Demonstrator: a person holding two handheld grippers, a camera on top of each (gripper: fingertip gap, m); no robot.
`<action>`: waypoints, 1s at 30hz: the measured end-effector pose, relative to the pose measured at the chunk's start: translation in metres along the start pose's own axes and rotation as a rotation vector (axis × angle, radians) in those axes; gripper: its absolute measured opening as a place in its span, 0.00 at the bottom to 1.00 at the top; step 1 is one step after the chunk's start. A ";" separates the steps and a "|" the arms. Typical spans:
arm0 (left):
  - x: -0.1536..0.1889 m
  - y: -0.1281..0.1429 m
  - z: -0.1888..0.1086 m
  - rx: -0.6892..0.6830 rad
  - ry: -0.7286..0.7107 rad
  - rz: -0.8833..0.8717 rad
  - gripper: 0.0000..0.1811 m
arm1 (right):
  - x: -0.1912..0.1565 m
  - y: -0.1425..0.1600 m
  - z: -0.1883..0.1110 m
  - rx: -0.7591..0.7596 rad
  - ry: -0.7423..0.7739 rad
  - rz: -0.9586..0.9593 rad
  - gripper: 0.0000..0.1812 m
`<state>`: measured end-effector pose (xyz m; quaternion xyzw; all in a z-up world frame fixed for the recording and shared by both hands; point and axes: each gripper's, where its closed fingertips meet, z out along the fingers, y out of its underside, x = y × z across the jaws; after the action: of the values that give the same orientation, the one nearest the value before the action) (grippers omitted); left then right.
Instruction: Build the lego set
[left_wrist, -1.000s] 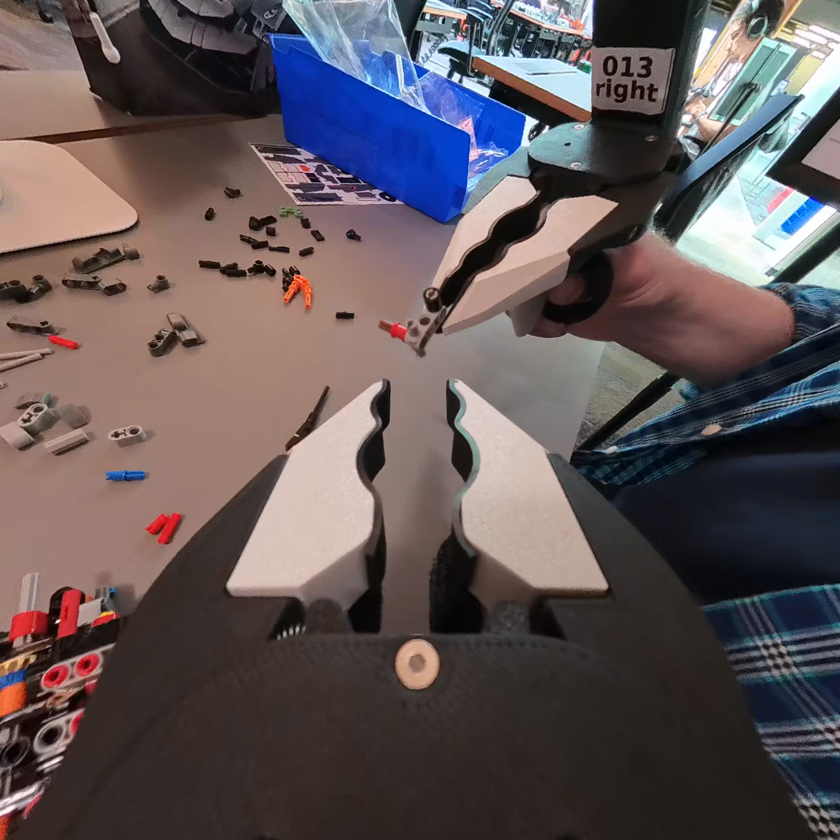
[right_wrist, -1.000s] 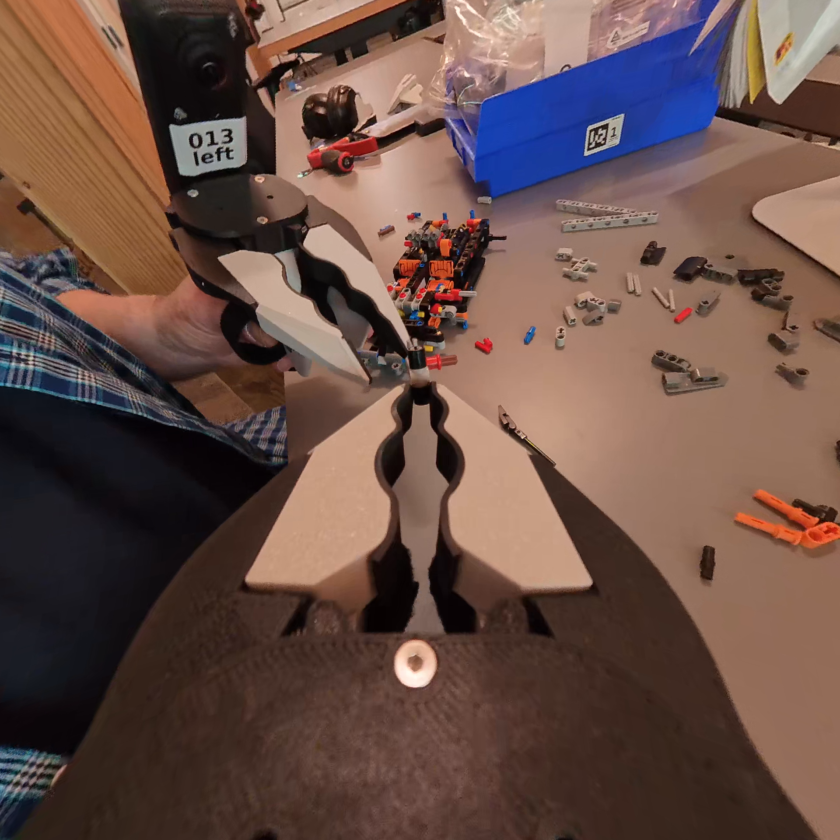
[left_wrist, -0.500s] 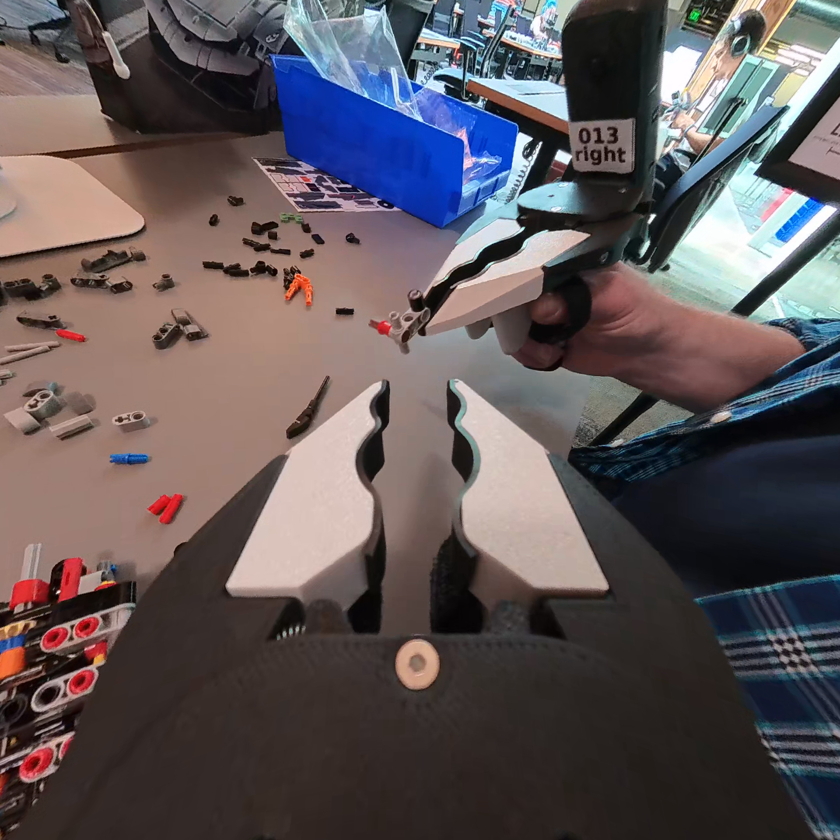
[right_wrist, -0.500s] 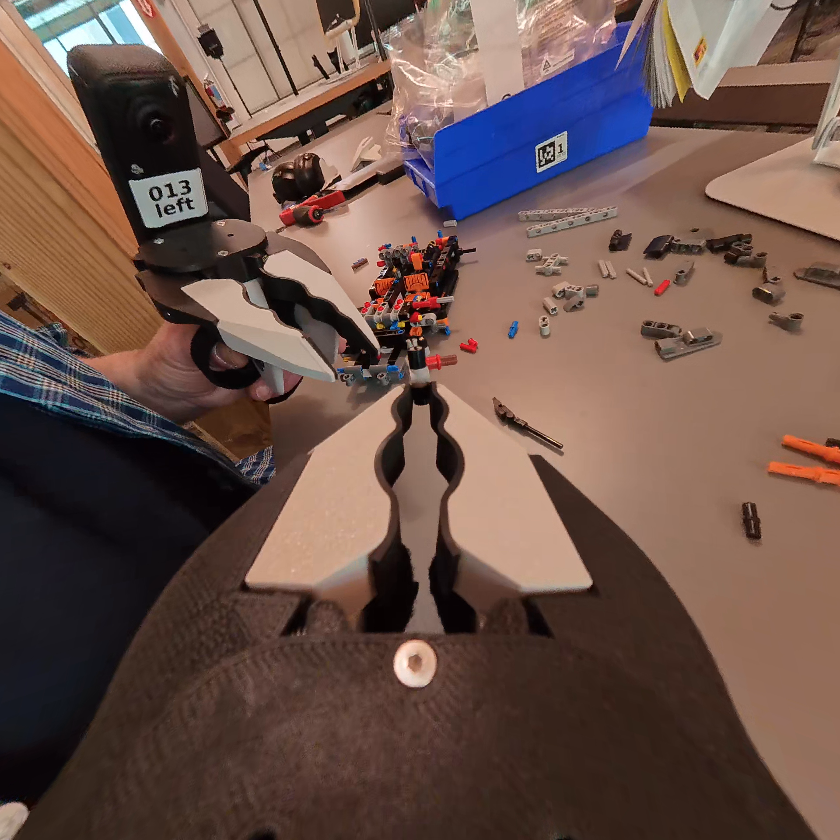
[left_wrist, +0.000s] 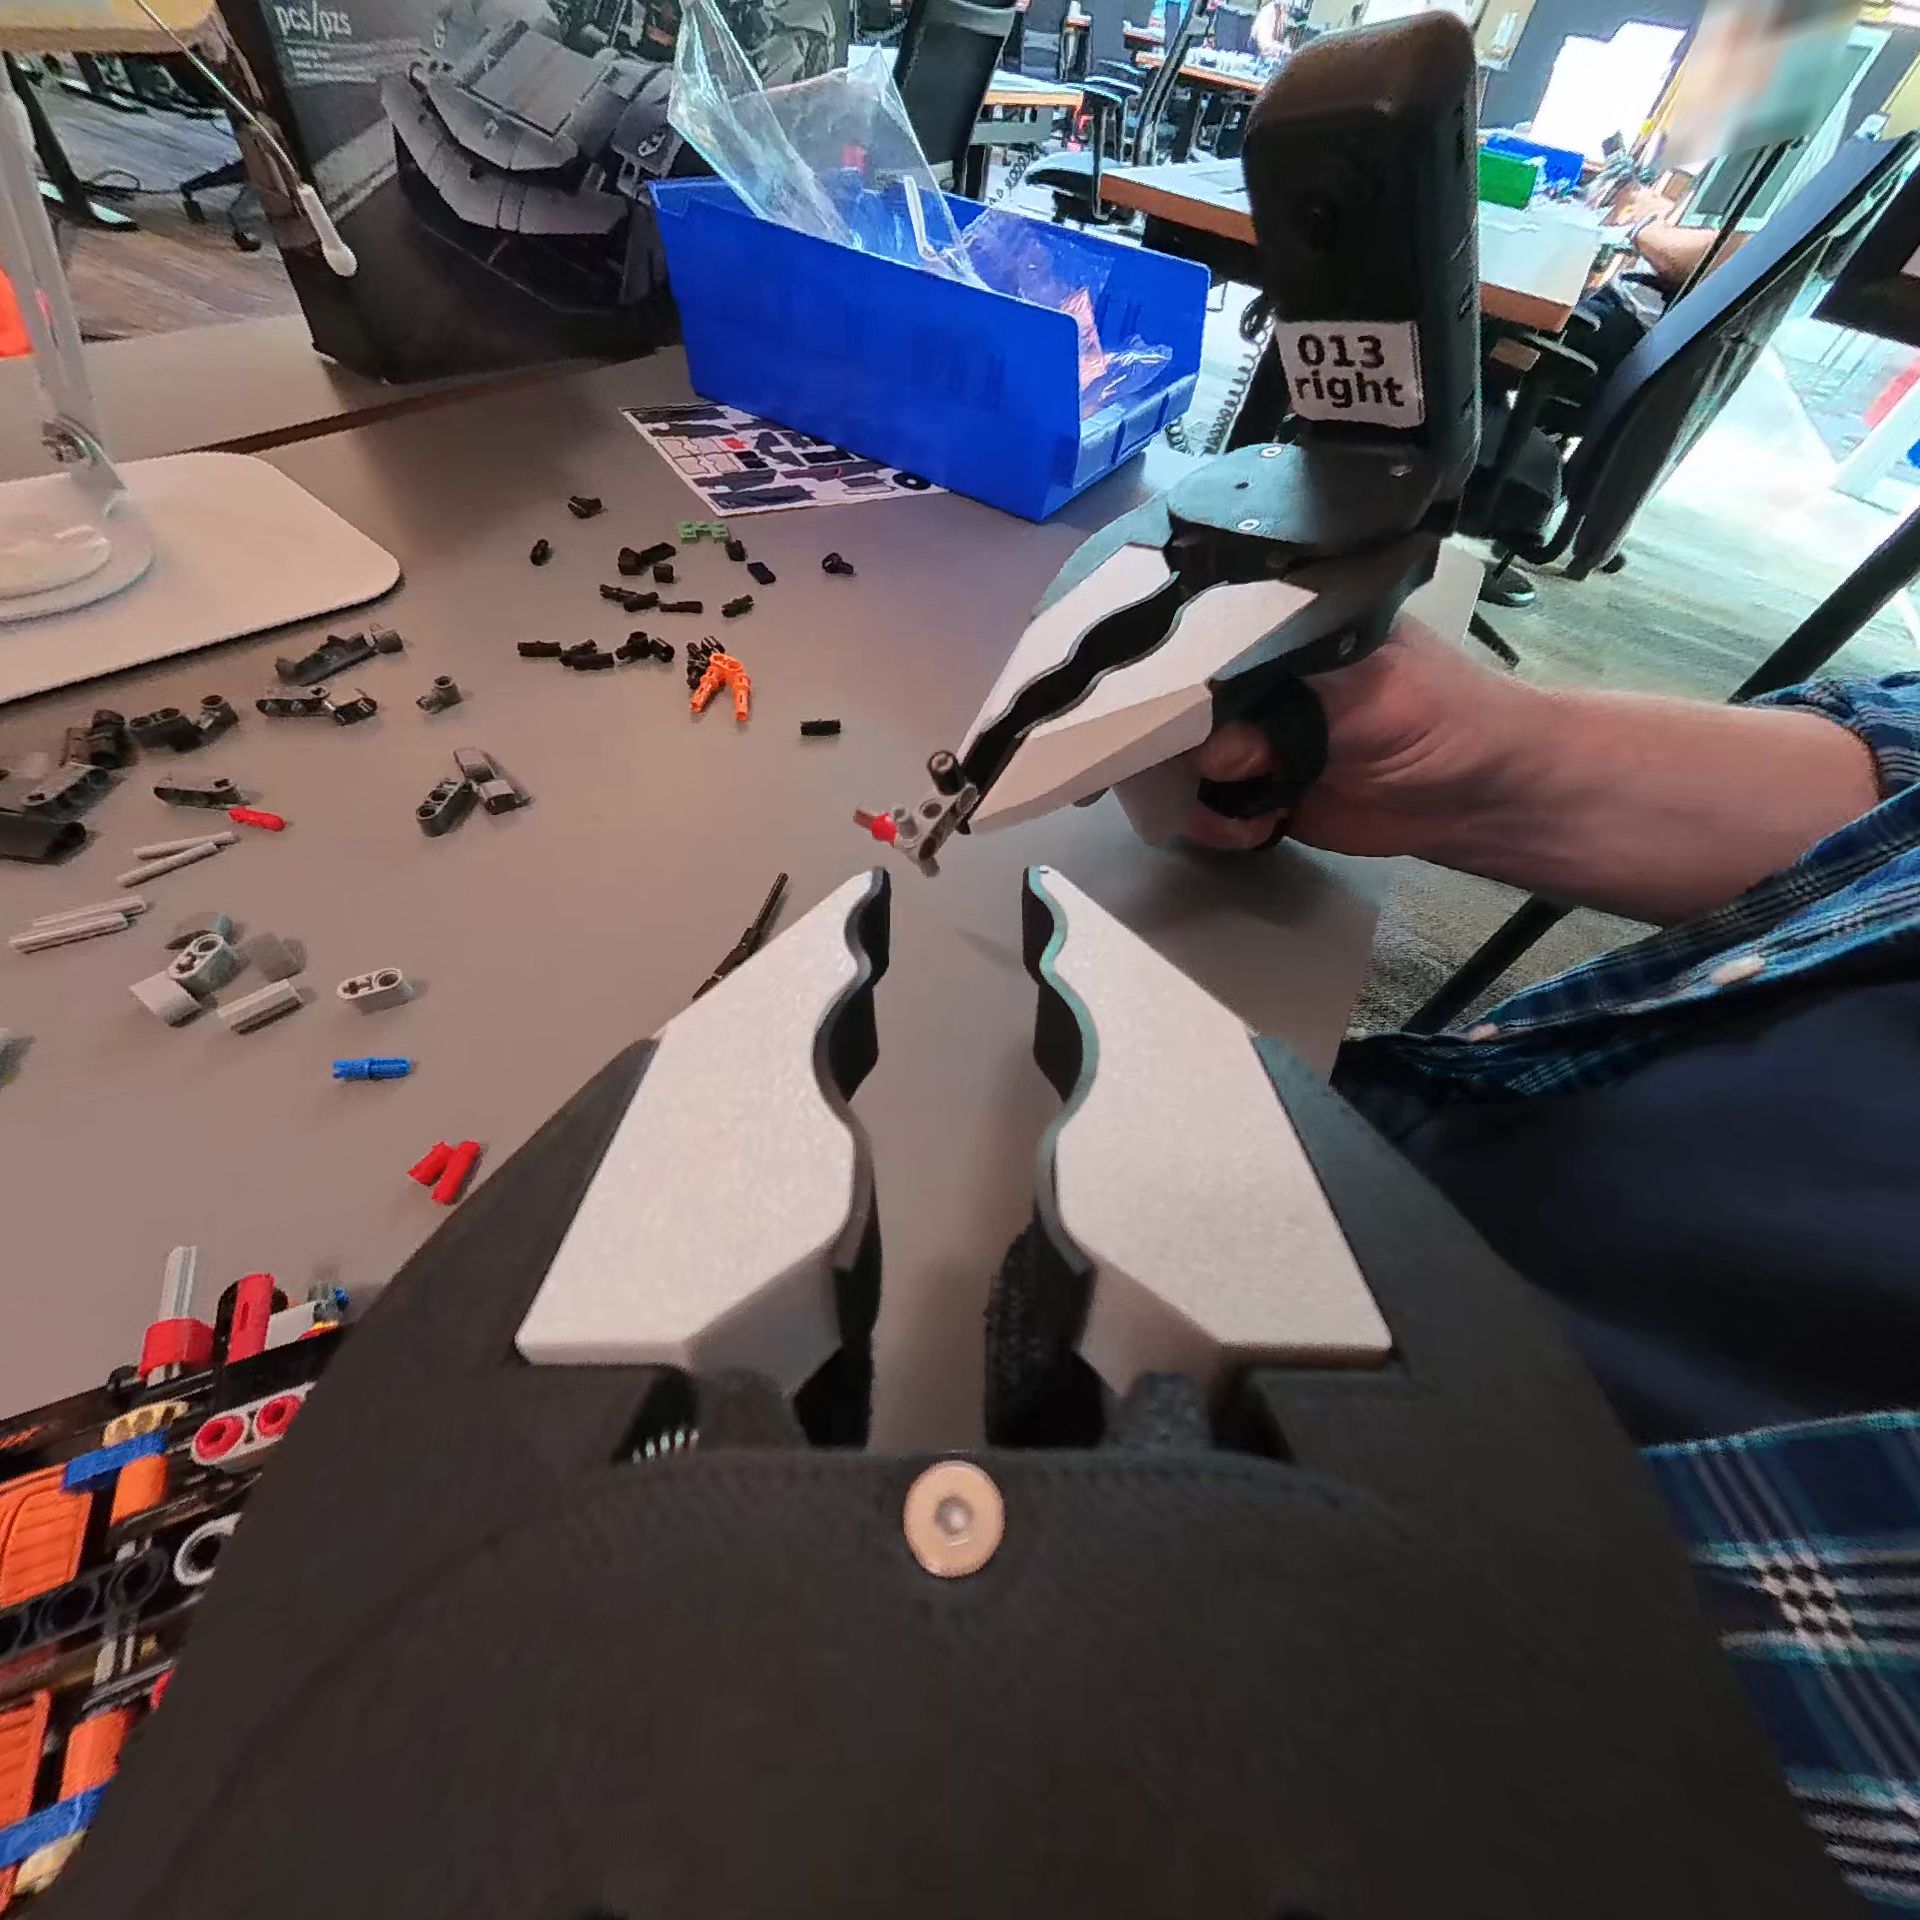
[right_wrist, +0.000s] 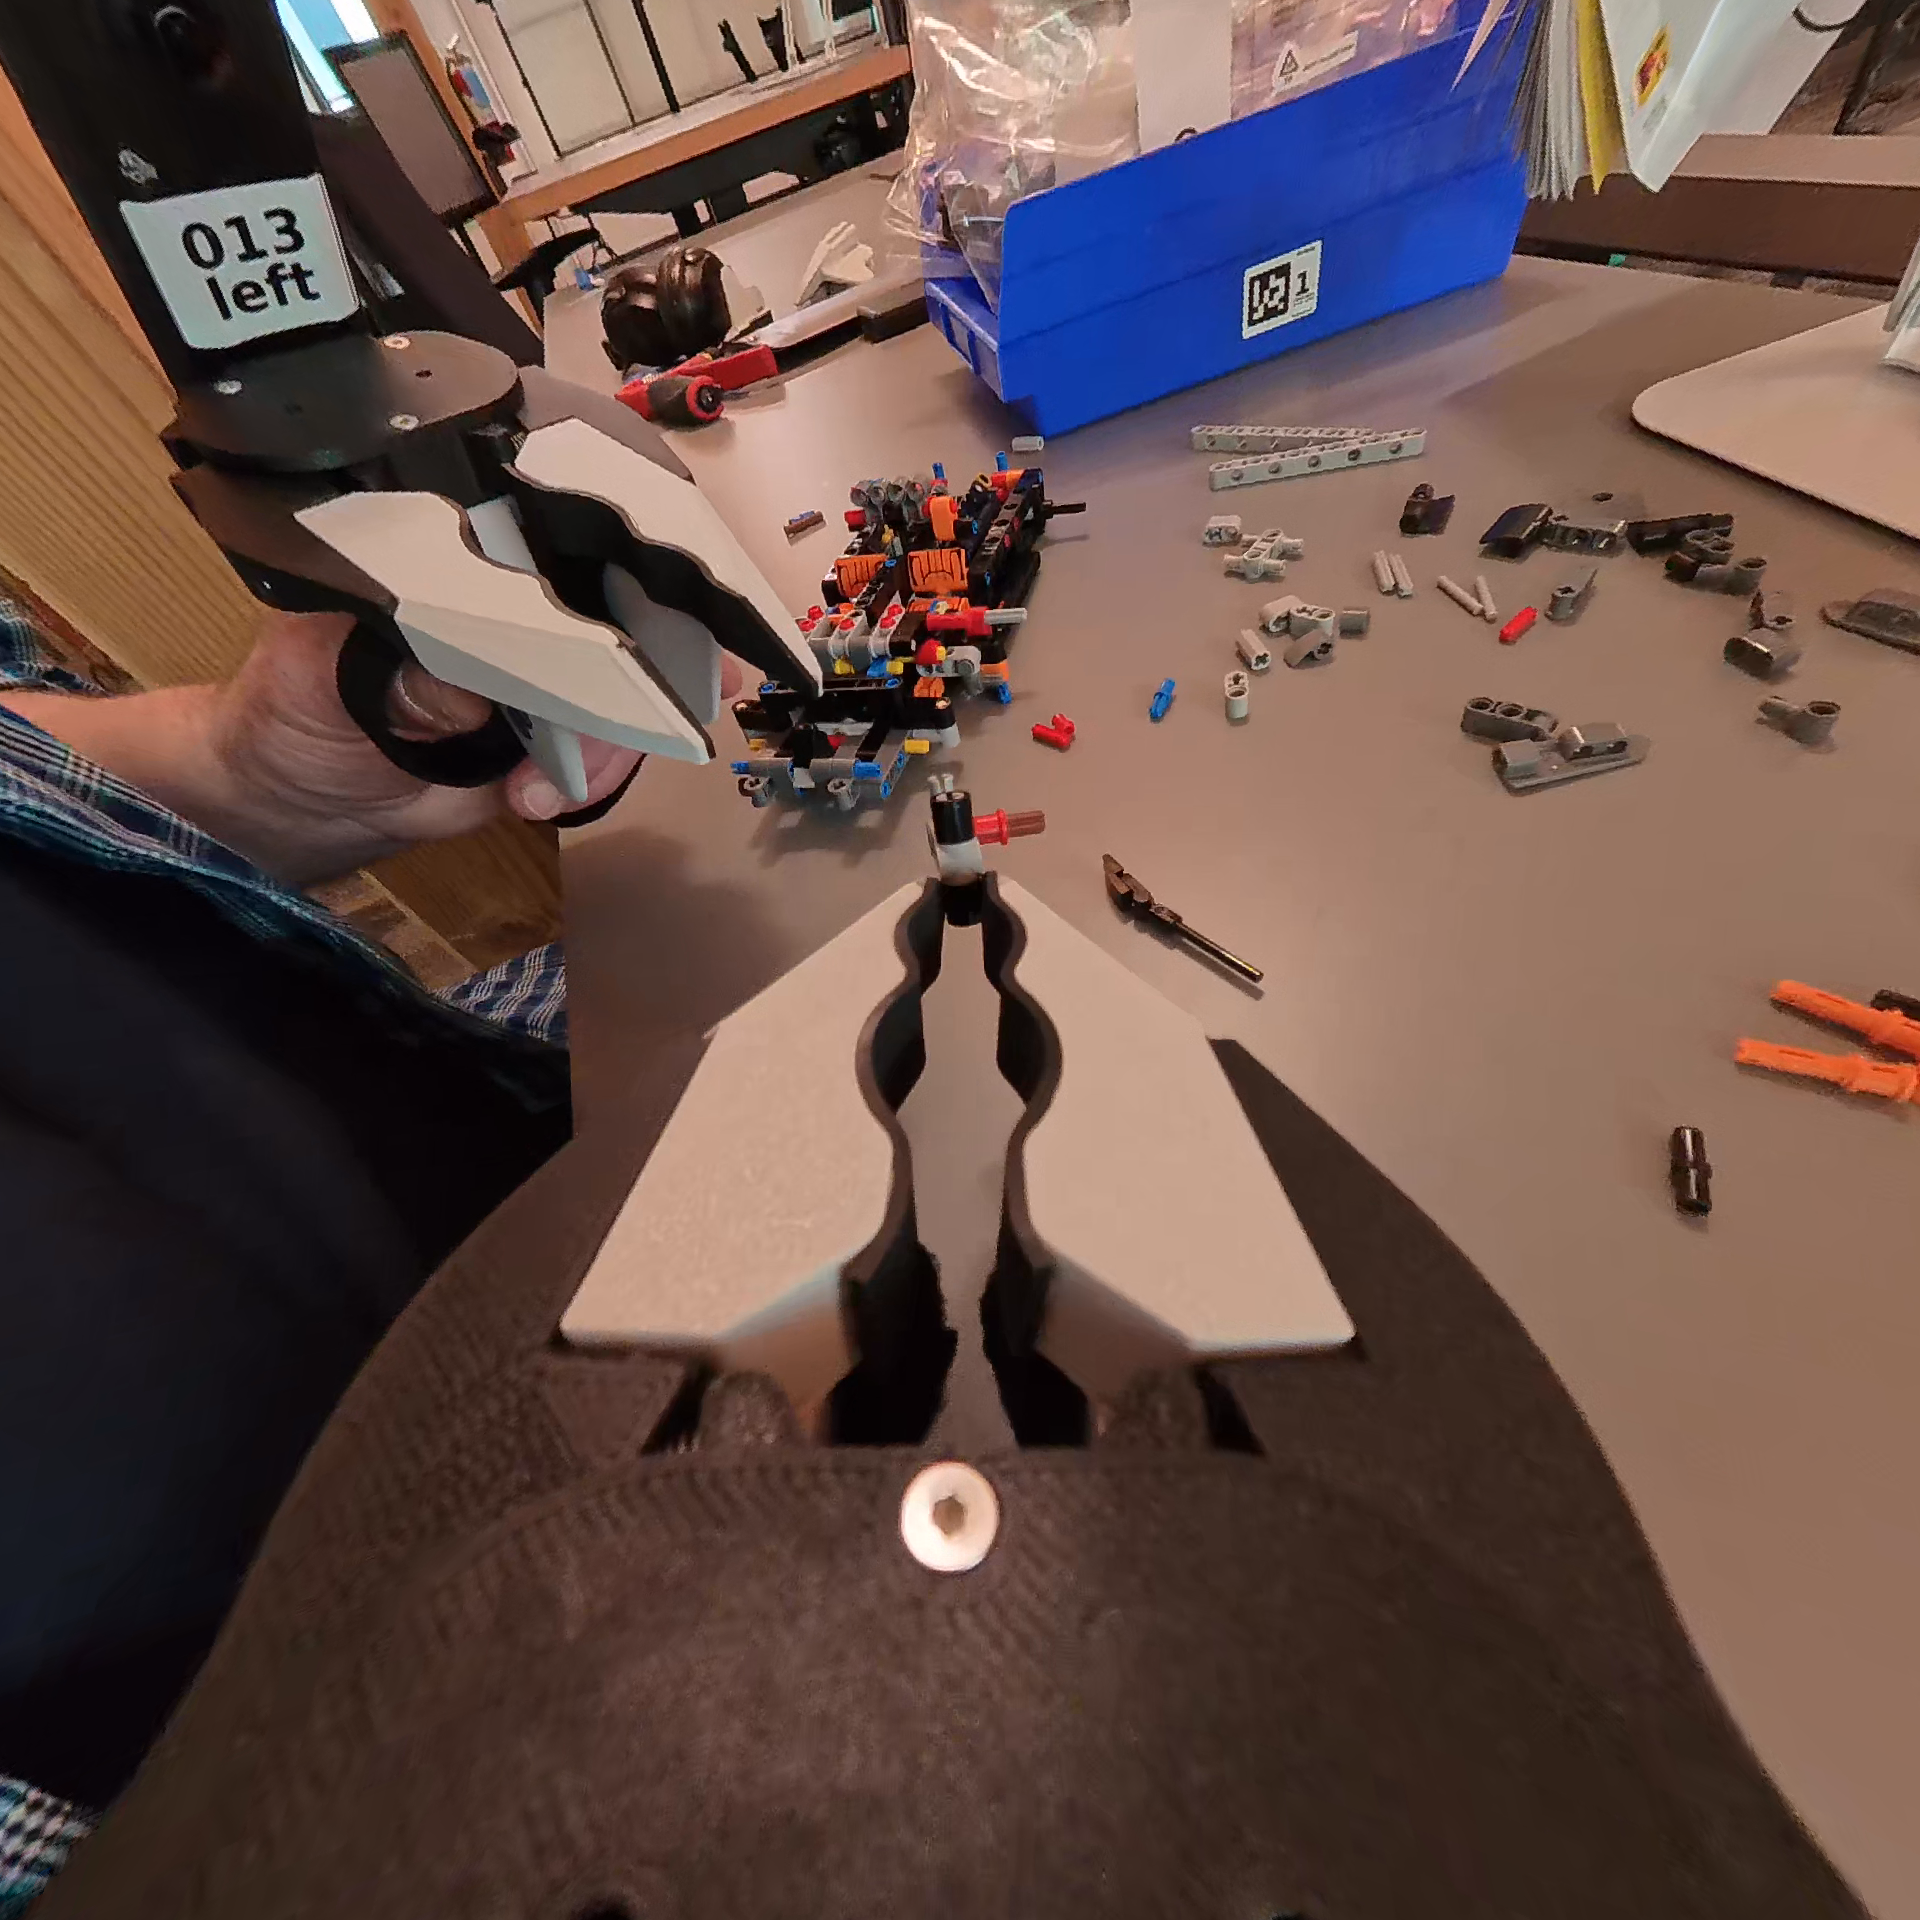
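My right gripper (right_wrist: 961, 891) is shut on a small grey connector piece (right_wrist: 963, 844) with a black pin and a red pin, held above the table. It also shows in the left wrist view (left_wrist: 971, 805), where the piece (left_wrist: 925, 821) hangs just beyond my left fingertips. My left gripper (left_wrist: 956, 878) is open and empty; in the right wrist view (right_wrist: 764, 712) it is at the left, near the part-built lego model (right_wrist: 914, 613). The model's corner shows at bottom left in the left wrist view (left_wrist: 94, 1455).
Loose grey, black, red, blue and orange lego parts (left_wrist: 468, 790) lie scattered on the grey table (left_wrist: 623, 935). A blue bin (right_wrist: 1247, 249) holding plastic bags stands at the back. A black rod (right_wrist: 1179, 920) lies near my right fingertips. A white base plate (left_wrist: 208, 561) is at far left. My hands' fingertips stand some 5 cm from each other. The white base plate (left_wrist: 208, 561) is about 35 cm from my right fingertips.
My right gripper has lowered with the connector piece, closer to my left fingertips. My left gripper has stayed open and drawn back to the left in the right wrist view.
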<state>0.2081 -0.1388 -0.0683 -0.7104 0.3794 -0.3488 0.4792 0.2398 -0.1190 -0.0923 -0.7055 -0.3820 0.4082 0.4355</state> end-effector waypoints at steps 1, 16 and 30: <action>0.000 0.000 0.000 0.001 -0.001 0.002 0.13 | 0.000 0.000 -0.001 0.000 0.000 -0.004 0.02; -0.002 0.002 0.001 0.013 -0.018 0.001 0.18 | 0.008 0.002 -0.011 0.002 0.032 -0.027 0.02; -0.002 0.004 0.001 0.007 -0.022 -0.004 0.21 | 0.006 -0.001 -0.014 0.027 0.010 -0.024 0.02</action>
<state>0.2072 -0.1373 -0.0726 -0.7132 0.3714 -0.3434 0.4852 0.2540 -0.1178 -0.0887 -0.6971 -0.3826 0.4046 0.4516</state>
